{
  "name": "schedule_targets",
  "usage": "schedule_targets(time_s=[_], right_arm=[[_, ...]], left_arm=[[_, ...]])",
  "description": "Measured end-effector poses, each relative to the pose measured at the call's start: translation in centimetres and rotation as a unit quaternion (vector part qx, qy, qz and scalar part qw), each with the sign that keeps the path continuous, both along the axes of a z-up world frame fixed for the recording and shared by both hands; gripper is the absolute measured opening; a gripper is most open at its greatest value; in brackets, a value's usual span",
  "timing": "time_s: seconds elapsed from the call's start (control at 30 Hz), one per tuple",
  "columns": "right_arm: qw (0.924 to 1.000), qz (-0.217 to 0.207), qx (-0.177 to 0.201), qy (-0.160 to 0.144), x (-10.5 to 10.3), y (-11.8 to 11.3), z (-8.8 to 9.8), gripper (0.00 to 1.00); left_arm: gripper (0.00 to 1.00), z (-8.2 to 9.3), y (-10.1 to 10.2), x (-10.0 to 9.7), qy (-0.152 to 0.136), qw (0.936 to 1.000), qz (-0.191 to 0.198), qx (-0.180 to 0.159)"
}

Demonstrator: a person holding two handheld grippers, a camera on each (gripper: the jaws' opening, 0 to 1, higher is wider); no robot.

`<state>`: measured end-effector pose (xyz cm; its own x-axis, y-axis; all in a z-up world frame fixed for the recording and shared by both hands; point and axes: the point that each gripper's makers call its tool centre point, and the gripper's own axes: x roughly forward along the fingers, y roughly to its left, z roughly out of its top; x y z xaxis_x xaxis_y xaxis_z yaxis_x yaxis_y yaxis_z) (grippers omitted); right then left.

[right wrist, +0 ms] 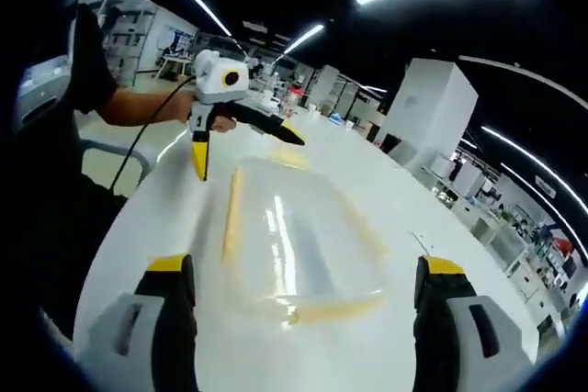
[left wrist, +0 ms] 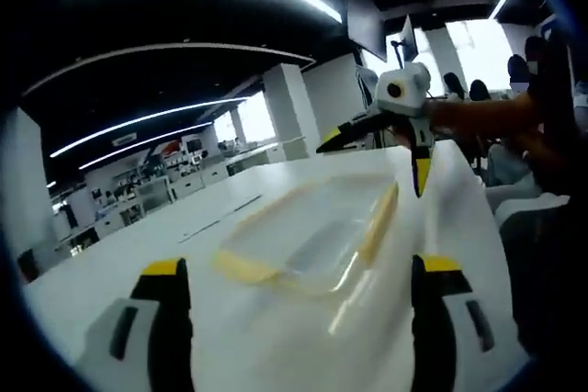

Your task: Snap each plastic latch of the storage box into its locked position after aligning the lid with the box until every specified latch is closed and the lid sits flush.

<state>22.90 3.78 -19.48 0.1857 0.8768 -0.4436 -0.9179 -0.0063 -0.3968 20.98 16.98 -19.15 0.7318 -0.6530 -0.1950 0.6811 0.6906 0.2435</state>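
- Two grippers face each other across a clear box [left wrist: 308,240] that rests on the white tabletop [left wrist: 230,337].
- Left gripper [left wrist: 299,314]: in the left gripper view its yellow-tipped jaws stand wide apart, released, on the near side of the box and not touching it.
- Right gripper [right wrist: 303,314]: in the right gripper view its jaws are likewise spread and hold nothing, just short of the box's near end.
- Box: see-through, with a clear lid [right wrist: 294,236] on top and yellowish latches along its edges; one long latch [right wrist: 230,213] runs down the side toward the person, another [right wrist: 335,309] lies at the end nearest the right gripper.
- Whether the latches are snapped shut cannot be told; the plastic is blurred.
- In each view the other gripper shows beyond the far end of the box, jaws parted, one tip pointing down toward the tabletop beside the box, held by a hand [right wrist: 175,103].
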Motion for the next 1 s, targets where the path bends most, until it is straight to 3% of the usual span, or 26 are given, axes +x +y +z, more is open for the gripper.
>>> schedule_targets(time_s=[0.07,0.17,0.2,0.27,0.5,0.73,0.93,1.0], right_arm=[[0.9998,0.014,-0.017,-0.003,0.2,0.1,-0.1,1.00],[0.9987,0.035,-0.037,-0.002,0.6,0.6,-0.2,1.00],[0.9982,0.041,-0.044,-0.003,0.7,0.8,-0.3,1.00],[0.9972,0.049,-0.056,-0.003,1.0,1.1,-0.4,1.00],[0.9885,0.106,-0.103,0.031,0.8,2.3,-0.5,1.00],[0.9739,0.148,-0.163,0.057,1.4,3.5,-0.5,1.00],[0.9572,0.187,-0.210,0.066,1.6,4.0,-0.5,1.00],[0.9525,0.193,-0.225,0.070,2.0,4.1,-0.4,1.00]], left_arm=[[0.99,0.0,0.1,0.0,-0.009,0.9999,0.006,0.005],[0.90,0.4,-0.1,-0.3,-0.025,0.9997,0.000,-0.004],[0.90,0.3,-0.3,-0.3,-0.025,0.9997,0.000,-0.003],[0.96,-0.9,-0.2,-0.1,0.004,0.9999,0.009,0.007],[0.95,-1.3,0.2,0.3,-0.011,0.9993,0.030,0.020],[0.96,-2.2,-0.4,0.3,-0.035,0.9948,0.043,0.086],[0.97,-1.9,-0.5,0.3,-0.044,0.9951,0.049,0.074],[0.97,-1.9,-0.3,0.3,-0.055,0.9928,0.057,0.090]])
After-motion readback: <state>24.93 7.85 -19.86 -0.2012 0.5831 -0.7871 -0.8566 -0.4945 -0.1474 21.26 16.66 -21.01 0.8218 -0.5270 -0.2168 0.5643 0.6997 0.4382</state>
